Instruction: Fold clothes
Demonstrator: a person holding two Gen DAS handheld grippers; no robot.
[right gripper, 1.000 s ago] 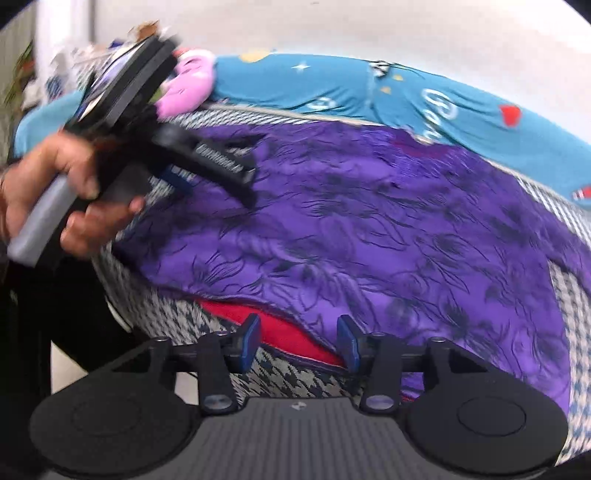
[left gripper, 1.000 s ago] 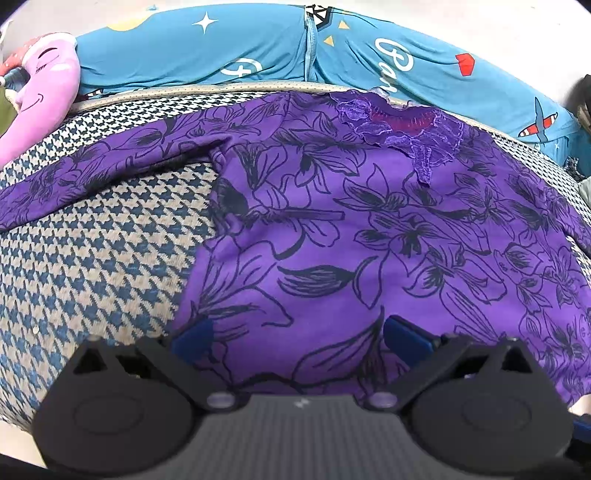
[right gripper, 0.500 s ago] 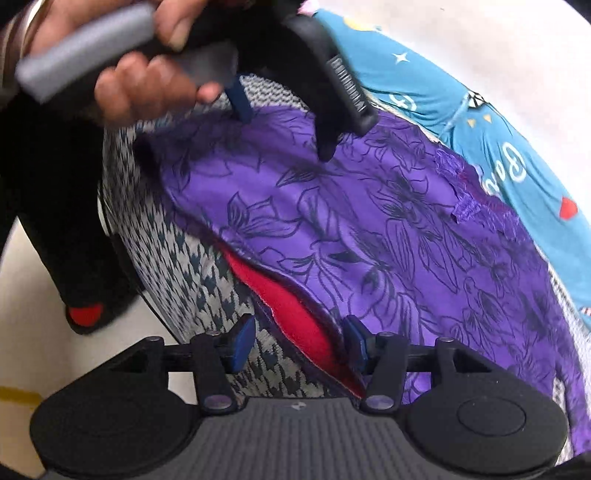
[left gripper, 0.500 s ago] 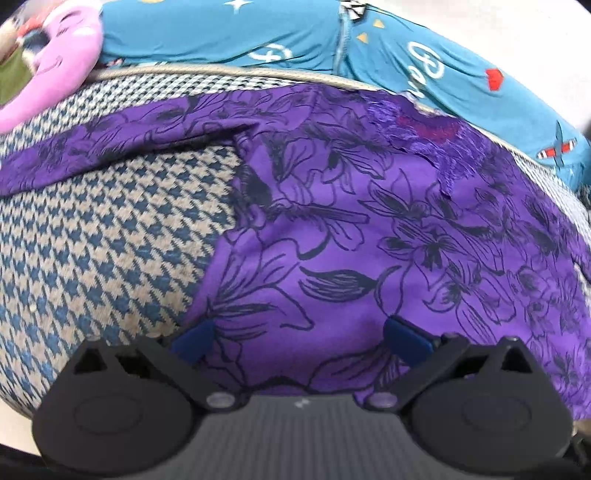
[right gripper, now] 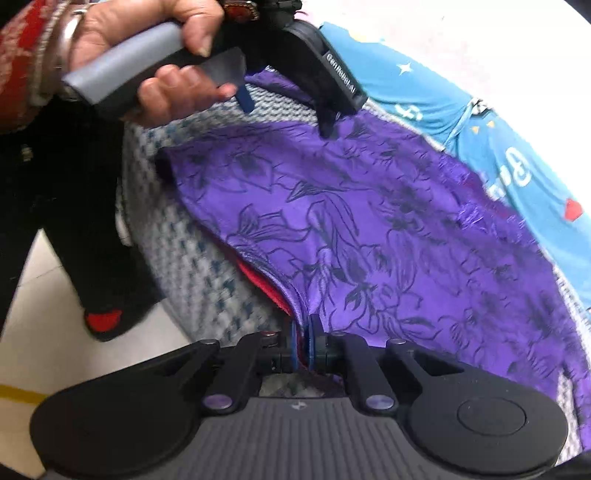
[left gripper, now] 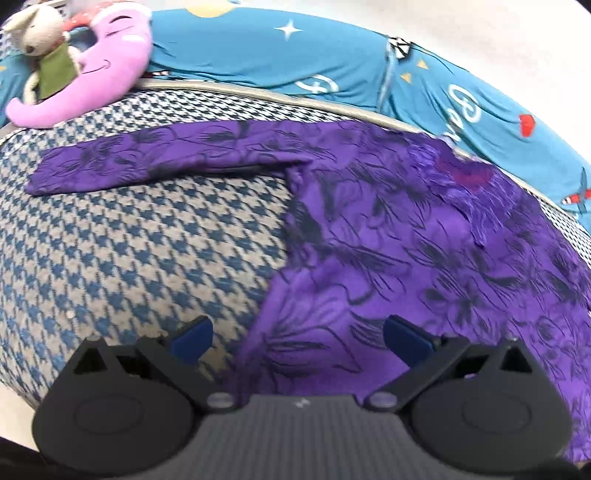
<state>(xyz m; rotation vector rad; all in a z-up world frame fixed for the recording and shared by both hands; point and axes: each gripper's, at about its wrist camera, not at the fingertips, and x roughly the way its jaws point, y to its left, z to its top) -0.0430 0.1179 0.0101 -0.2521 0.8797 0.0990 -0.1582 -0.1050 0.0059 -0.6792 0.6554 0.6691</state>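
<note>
Garment: purple floral top (left gripper: 406,251) lies flat on the houndstooth cushion (left gripper: 140,258), sleeve (left gripper: 155,162) stretched leftward.
Right gripper (right gripper: 303,345): jaws clamped on the near hem.
Left gripper (left gripper: 297,338): jaws spread, straddling the top's side edge, nearer that sleeve.

Each gripper is matte black, with a ribbed grey centre plate, two round black discs at its sides and silver screws at the linkage pivots. The left gripper (left gripper: 297,338) and the right gripper (right gripper: 303,341) both carry blue finger pads (left gripper: 192,338). The left one's handle (right gripper: 122,72) is grey with white lettering on its black body. The person's left hand (right gripper: 147,55) shows a red-and-white knitted sleeve (right gripper: 18,70), silver bangles (right gripper: 70,29), black trousers (right gripper: 74,206) and a red-toed shoe (right gripper: 103,321).
</note>
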